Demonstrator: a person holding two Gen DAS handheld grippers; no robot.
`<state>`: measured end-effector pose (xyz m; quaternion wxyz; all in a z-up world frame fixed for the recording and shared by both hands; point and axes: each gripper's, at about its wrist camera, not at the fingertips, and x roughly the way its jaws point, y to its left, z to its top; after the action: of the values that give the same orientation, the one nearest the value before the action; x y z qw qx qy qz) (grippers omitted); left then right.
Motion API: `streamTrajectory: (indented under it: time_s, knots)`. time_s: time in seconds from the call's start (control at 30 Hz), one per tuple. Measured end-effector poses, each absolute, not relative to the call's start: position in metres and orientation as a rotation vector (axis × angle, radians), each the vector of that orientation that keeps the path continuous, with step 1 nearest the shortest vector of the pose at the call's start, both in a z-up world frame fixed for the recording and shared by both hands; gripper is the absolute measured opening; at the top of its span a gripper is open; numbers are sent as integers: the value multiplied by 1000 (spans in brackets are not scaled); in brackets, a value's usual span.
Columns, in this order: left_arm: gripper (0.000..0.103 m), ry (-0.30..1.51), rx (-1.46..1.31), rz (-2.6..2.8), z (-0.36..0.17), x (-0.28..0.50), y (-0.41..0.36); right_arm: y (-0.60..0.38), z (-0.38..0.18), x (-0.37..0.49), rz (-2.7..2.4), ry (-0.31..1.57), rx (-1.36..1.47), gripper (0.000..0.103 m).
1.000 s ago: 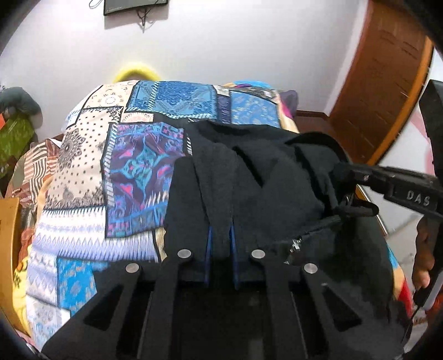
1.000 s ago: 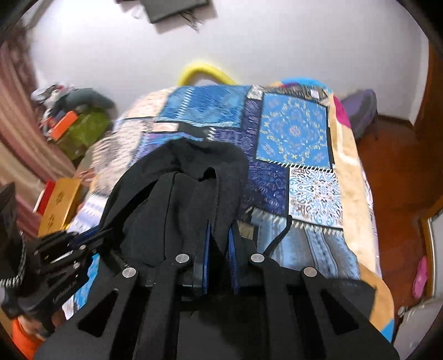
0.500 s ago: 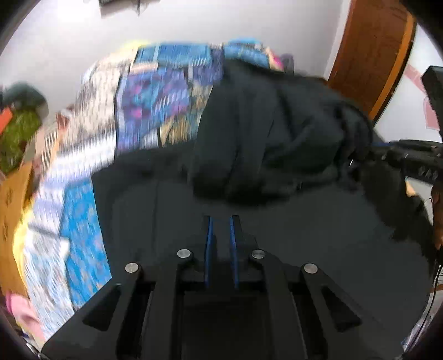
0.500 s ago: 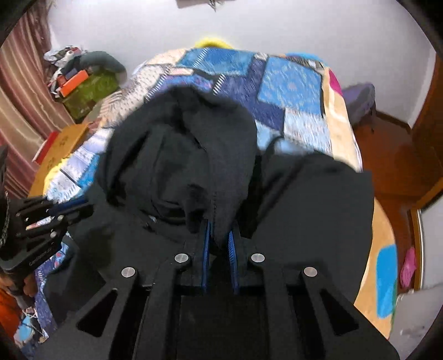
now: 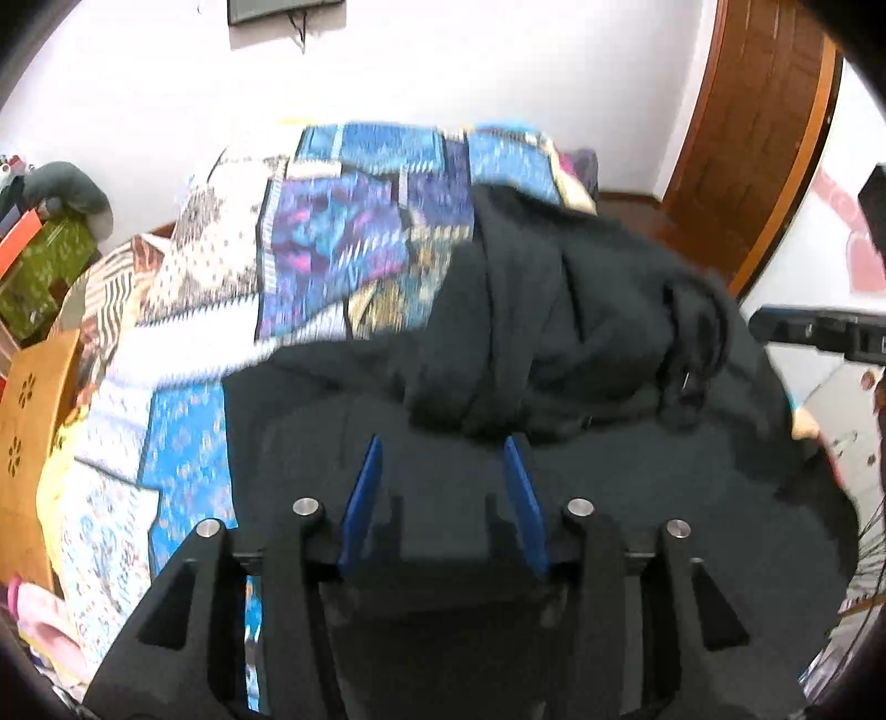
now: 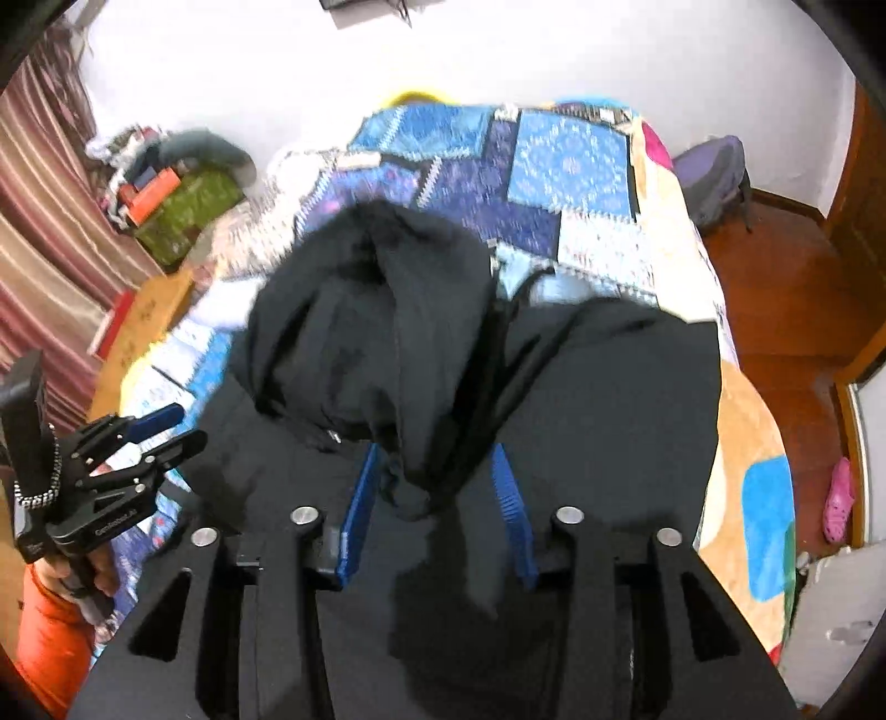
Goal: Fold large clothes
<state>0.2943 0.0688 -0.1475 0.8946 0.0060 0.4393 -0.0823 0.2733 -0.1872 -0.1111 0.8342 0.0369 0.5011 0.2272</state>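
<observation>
A large black hooded garment [image 5: 554, 343] lies on the bed's patchwork quilt [image 5: 332, 238], its hood bunched on top of the flat body. My left gripper [image 5: 443, 448] is open, its blue pads spread apart just above the flat black cloth. My right gripper [image 6: 437, 465] is open too, with the hood's edge and drawstrings [image 6: 487, 399] lying loose between its spread pads. The garment [image 6: 609, 399] fills the near half of the bed in the right wrist view. The left gripper also shows there [image 6: 166, 426], at the garment's left edge.
A wooden door [image 5: 764, 127] stands to the right, red-brown floor [image 6: 786, 310] beside the bed. A wooden stool [image 5: 33, 399] and a green box with clutter [image 6: 183, 210] stand to the left. A white wall [image 6: 443, 50] is behind the bed.
Both grippers were shut on the black garment and have opened, letting it go. The garment has dropped onto the bed with the hood folded over the body.
</observation>
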Motion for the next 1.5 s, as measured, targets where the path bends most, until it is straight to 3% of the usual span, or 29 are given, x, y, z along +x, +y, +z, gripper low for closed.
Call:
streamTrajectory:
  time_s: [0.07,0.2,0.27,0.7,0.73,0.77,0.83,0.93,1.3,1.5]
  knots:
    - [57,879,7,-172,-135,305,66,-189,-105,281,487,1045,122,53]
    - [60,842,-1,-187,-117,334,57,-186,-100,300,484,1013,171,54]
    - [72,828,-25,-184,-112,352,53,-182,-104,313,484,1016,181,54]
    - [73,969,-274,-248,-173,435,53,-172,-163,389,487,1149,292,54]
    - [71,973,-286,-257,-176,438,53,-171,-166,392,487,1153,301,53]
    - [62,975,-299,-275,-179,440,53,-170,-167,393,490,1150,310,50]
    - [45,991,-321,-328,-181,441,49,-169,-167,394,496,1148,309,24]
    - [29,980,-278,-341,-175,433,41,-169,-164,392,510,1146,312,14]
    - [24,904,-131,-399,-115,342,32,-165,-108,335,577,1041,197,10]
    - [24,925,-58,-387,-112,290,36,-162,-86,279,613,997,125,10]
